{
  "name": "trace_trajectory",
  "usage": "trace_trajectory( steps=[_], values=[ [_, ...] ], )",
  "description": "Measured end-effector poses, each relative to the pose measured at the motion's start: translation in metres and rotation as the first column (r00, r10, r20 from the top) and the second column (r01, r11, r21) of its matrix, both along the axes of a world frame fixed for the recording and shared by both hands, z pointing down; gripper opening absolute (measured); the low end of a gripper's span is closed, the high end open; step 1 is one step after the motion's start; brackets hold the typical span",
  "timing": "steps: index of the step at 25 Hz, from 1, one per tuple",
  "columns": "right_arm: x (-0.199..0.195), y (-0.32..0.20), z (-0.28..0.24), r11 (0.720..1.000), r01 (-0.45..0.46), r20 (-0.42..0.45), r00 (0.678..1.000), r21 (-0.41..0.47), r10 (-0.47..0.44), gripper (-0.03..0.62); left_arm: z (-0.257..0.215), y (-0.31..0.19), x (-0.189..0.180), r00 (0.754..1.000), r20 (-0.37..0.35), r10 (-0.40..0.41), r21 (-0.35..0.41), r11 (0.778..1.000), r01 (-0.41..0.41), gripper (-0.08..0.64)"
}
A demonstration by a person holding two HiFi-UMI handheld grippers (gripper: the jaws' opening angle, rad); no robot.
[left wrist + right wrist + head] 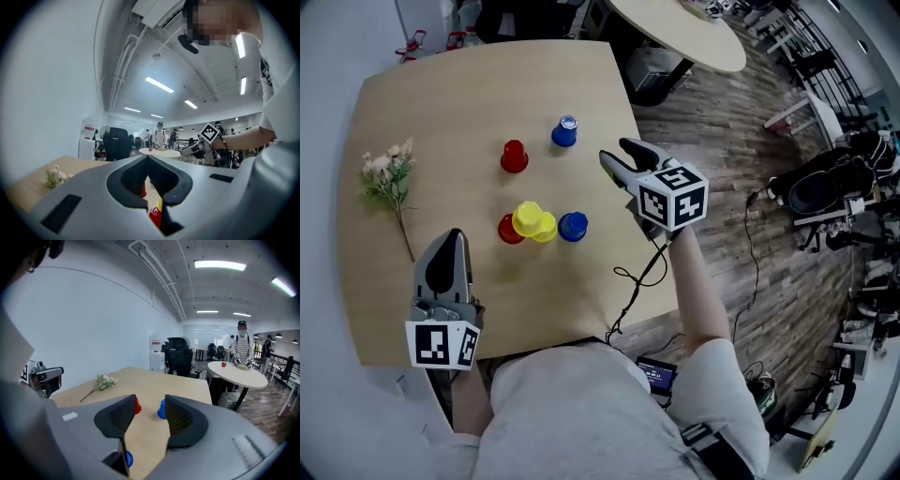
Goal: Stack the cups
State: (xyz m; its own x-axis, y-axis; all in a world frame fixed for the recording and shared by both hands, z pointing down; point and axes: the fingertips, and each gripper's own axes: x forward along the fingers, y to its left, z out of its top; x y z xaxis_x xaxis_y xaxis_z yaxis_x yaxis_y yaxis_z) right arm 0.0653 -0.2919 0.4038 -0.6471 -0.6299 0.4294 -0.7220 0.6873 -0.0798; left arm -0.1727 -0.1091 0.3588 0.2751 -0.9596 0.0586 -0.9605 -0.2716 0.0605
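Note:
Several cups stand upside down on the wooden table [441, 112]. A red cup [514, 157] and a blue cup [565, 132] stand apart at the far side. Closer in, a red cup [506, 231], two yellow cups [534, 222] and a blue cup [573, 226] huddle together. My left gripper [454, 236] is shut and empty, hovering left of and nearer than the cluster. My right gripper [617, 153] is open and empty, to the right of the far blue cup. In the right gripper view the far red cup [137, 405] and blue cup [161, 409] lie beyond the jaws.
A sprig of dried flowers [389, 178] lies at the table's left side. A cable [637, 272] trails off the right edge. A round table [694, 28] stands beyond on the wood floor. A person in a striped shirt [242, 350] stands far off.

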Motion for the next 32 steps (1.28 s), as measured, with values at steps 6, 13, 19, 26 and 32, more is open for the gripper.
trace_trajectory(
  steps=[6,13,19,26,32],
  values=[
    [-0.012,-0.042,0.029,0.997,0.072,-0.037,0.997,-0.026,-0.073,0.206,0.007,-0.001,0.001,0.997,0.013,-0.082,-0.022,0.996,0.083,0.008],
    [-0.03,-0.072,0.093,0.989,0.113,-0.053,0.992,-0.098,-0.118,0.207,0.016,0.0,0.001,0.985,0.028,-0.171,-0.057,0.983,0.172,0.006],
    [-0.041,-0.1,0.134,0.991,0.099,-0.072,0.992,-0.09,-0.106,0.221,0.024,0.002,-0.006,0.972,0.047,-0.232,-0.083,0.968,0.235,0.006],
    [-0.054,-0.128,0.166,0.996,0.058,-0.068,0.996,-0.064,-0.063,0.241,0.034,0.007,-0.015,0.954,0.076,-0.289,-0.122,0.947,0.296,0.008],
    [-0.064,-0.138,0.182,0.999,0.032,-0.098,0.995,-0.042,-0.036,0.235,0.037,0.013,-0.024,0.942,0.096,-0.32,-0.137,0.934,0.331,0.008]
  ],
)
